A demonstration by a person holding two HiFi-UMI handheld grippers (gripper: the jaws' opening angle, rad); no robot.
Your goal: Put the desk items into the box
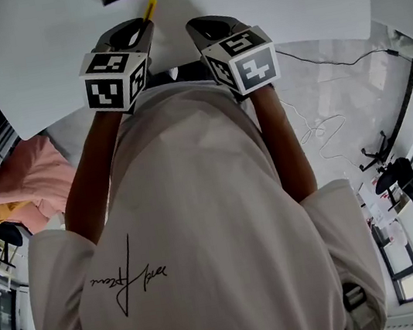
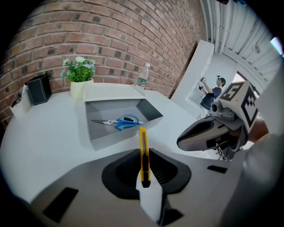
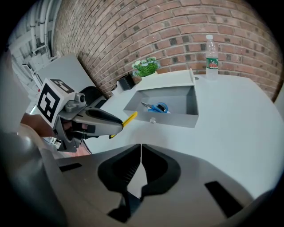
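My left gripper [image 2: 143,156] is shut on a yellow utility knife [image 2: 142,137], which sticks up out of the jaws above the white table. Beyond it stands the open grey box [image 2: 95,133] with blue-handled scissors [image 2: 122,122] lying inside. My right gripper [image 3: 140,148] is shut with nothing between its jaws, beside the left one and short of the box [image 3: 177,120]. From the right gripper view the left gripper [image 3: 116,122] shows with the knife [image 3: 126,119] poking from its tip. In the head view both grippers [image 1: 143,30] [image 1: 195,29] hover over the table's near edge.
A potted plant [image 2: 80,76], a black holder [image 2: 39,88] and a water bottle [image 3: 211,56] stand at the table's far side by the brick wall. A small clear object [image 3: 153,120] lies at the box's front wall. Cables trail on the floor [image 1: 326,128].
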